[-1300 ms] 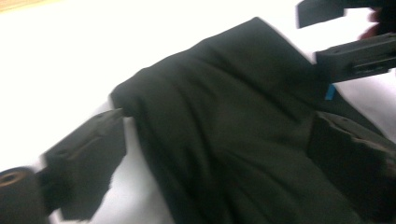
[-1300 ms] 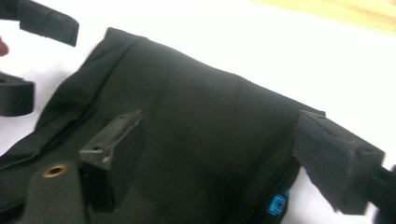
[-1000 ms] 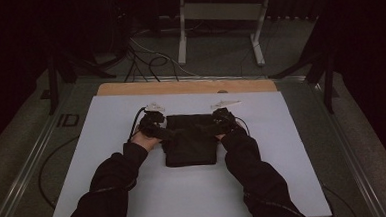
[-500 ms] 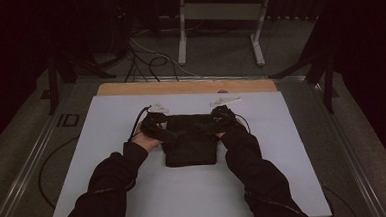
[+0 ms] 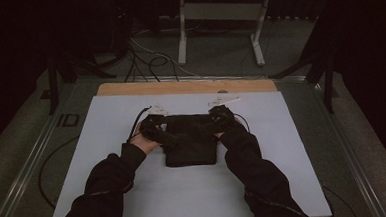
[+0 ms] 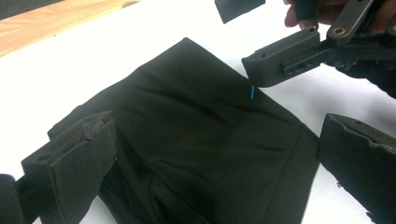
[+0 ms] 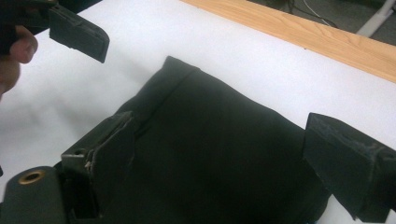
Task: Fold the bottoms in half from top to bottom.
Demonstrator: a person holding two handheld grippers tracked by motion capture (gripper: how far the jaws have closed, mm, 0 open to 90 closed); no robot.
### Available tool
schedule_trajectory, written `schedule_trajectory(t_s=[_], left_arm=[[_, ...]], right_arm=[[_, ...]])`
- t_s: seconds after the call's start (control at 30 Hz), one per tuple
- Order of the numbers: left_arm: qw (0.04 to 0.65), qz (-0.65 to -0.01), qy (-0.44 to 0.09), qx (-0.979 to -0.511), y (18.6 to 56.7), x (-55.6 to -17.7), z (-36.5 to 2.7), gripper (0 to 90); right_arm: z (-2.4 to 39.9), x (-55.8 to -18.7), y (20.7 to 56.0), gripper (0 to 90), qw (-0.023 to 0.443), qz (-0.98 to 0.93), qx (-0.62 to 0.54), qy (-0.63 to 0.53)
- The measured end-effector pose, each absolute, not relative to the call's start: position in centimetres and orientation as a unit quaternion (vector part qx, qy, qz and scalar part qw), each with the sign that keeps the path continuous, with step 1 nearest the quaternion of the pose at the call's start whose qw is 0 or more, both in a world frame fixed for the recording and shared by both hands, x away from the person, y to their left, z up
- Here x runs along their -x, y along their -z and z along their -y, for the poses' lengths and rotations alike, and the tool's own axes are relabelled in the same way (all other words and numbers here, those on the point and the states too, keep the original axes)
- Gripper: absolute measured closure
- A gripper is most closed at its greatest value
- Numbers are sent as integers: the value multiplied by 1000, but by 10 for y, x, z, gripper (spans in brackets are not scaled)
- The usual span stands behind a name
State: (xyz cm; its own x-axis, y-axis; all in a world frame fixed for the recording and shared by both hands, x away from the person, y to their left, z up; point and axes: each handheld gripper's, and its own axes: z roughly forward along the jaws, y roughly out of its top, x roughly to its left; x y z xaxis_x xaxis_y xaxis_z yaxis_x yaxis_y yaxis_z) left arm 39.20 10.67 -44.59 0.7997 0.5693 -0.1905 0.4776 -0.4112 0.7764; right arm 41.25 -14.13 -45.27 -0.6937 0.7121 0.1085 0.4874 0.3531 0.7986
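Your left gripper (image 6: pixel 215 154) and right gripper (image 7: pixel 219 158) both spread wide over the folded black cloth (image 5: pixel 189 138) mid-table on the white sheet (image 5: pixel 284 174), jaws lost in gloom from above, a tiny blue tag (image 6: pixel 252 92) visible from your left gripper view.

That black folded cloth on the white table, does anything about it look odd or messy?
Mostly tidy: the black folded fabric garment lies flat on the white table. One small oddity: a tiny blue tag or thread sticks up from its surface in the left gripper view.
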Motion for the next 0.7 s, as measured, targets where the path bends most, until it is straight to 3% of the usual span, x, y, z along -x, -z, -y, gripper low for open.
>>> schedule_trajectory(t_s=[0.7], left_arm=[[461, -274, -34, -843, 443, -358, -118, 0]], right_arm=[[141, -385, 448, 101, 110, -825, -333, -443]])
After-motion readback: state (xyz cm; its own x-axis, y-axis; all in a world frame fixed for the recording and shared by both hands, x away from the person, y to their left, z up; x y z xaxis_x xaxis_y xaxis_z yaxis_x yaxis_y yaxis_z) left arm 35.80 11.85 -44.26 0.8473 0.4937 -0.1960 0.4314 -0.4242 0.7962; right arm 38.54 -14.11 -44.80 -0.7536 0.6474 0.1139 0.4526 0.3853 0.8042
